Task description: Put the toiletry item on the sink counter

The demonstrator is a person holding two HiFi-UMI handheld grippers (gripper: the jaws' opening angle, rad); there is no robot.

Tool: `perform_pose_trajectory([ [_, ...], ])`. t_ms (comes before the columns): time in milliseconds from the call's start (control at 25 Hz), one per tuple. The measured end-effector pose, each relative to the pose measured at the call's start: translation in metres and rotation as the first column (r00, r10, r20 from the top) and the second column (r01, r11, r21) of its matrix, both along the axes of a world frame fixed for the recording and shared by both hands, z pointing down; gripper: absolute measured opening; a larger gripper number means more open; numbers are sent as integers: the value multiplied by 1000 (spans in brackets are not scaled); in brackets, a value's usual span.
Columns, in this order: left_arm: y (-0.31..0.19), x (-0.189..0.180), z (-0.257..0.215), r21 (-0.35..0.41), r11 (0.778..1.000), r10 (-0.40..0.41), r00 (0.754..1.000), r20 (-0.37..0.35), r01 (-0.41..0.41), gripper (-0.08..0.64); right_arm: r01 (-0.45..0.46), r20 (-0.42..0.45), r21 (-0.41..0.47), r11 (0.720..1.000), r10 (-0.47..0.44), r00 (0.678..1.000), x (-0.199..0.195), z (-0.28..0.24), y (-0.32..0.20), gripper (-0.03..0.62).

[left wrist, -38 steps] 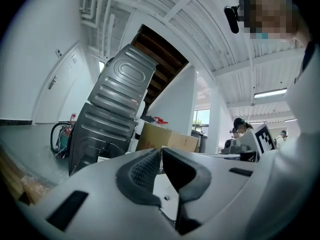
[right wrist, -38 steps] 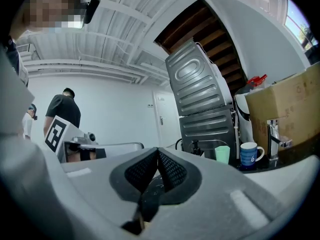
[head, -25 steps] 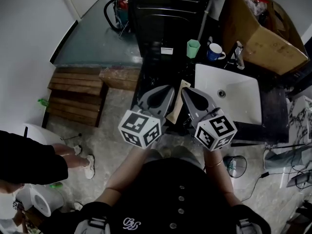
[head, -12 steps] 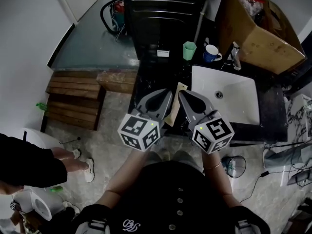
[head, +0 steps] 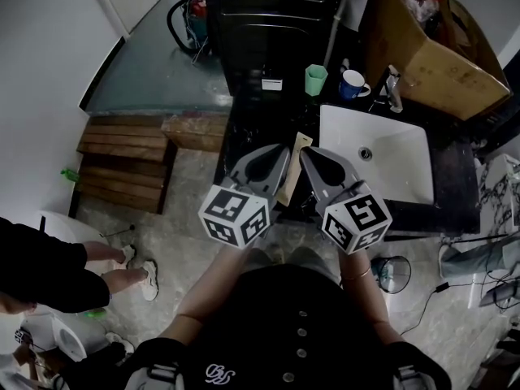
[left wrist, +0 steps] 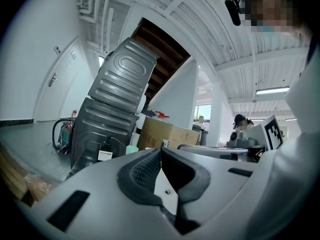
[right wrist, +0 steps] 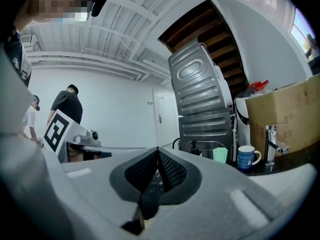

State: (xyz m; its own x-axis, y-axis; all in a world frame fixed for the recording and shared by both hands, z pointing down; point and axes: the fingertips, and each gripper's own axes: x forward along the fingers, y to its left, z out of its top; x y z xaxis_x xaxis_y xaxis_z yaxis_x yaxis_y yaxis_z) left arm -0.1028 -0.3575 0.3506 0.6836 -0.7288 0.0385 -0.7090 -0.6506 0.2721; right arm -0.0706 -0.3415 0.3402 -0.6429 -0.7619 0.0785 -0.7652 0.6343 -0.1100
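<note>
A flat beige toiletry item (head: 295,167) lies on the dark counter (head: 248,128), left of the white sink (head: 410,165). Both grippers hover side by side above the counter's front edge, with the item showing in the gap between them. My left gripper (head: 283,148) is shut, its ribbed pads meeting at the tip (left wrist: 160,149) with nothing between them. The right gripper (head: 306,152) is shut too, its pads closed on each other (right wrist: 158,152) and holding nothing. The lower end of the item is hidden under the grippers.
A green cup (head: 316,80), a blue mug (head: 353,84) and the faucet (head: 394,90) stand at the back of the counter. Behind are a dark washing machine (head: 272,23) and a cardboard box (head: 435,59). A wooden pallet (head: 126,157) and a person (head: 41,270) are at the left.
Both grippers stay shut and hold about the same place over the counter. The person at the left has shifted their feet a little.
</note>
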Motion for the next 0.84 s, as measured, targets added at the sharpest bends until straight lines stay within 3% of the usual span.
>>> perform_pose_trajectory([
  [840, 9, 12, 1, -5, 1000, 21, 1000, 12, -20, 17, -32, -5, 5, 999, 32, 999, 15, -1, 9, 3],
])
